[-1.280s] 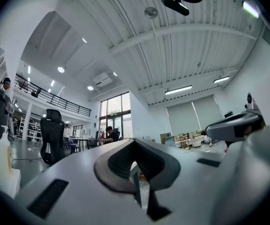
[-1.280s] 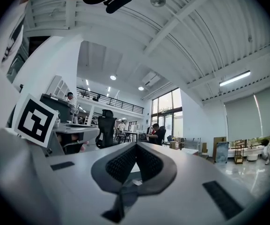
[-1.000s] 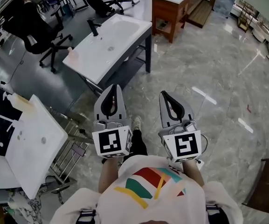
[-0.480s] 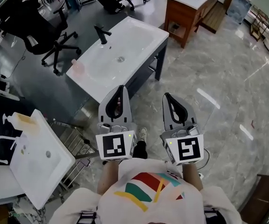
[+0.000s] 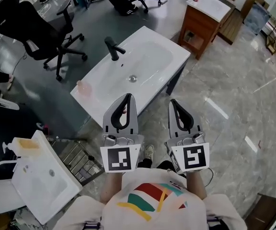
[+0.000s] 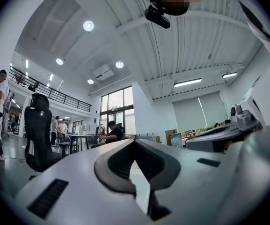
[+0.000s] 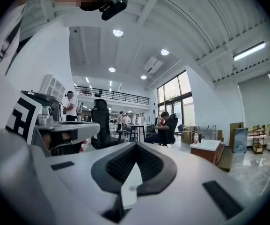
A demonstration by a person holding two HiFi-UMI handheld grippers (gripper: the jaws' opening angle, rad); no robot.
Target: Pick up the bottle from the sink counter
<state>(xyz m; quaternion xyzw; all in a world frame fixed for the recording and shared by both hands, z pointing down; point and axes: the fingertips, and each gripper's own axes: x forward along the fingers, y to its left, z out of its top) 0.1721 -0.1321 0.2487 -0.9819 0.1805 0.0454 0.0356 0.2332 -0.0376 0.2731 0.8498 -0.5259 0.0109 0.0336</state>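
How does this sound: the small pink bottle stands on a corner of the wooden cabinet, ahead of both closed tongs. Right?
Not quite. The pink bottle stands on a corner of the white sink counter, not the wooden cabinet, as the head view shows. It is indeed ahead of the closed left tongs and right tongs.

**What I can't make out**

The pale pink thing [image 5: 82,86] on the near left corner of the sink counter [image 5: 157,49] is too small to name. The left gripper [image 5: 127,96] and right gripper [image 5: 172,101] hide my hands. The brown furniture [image 5: 268,213] at near right is cut off.
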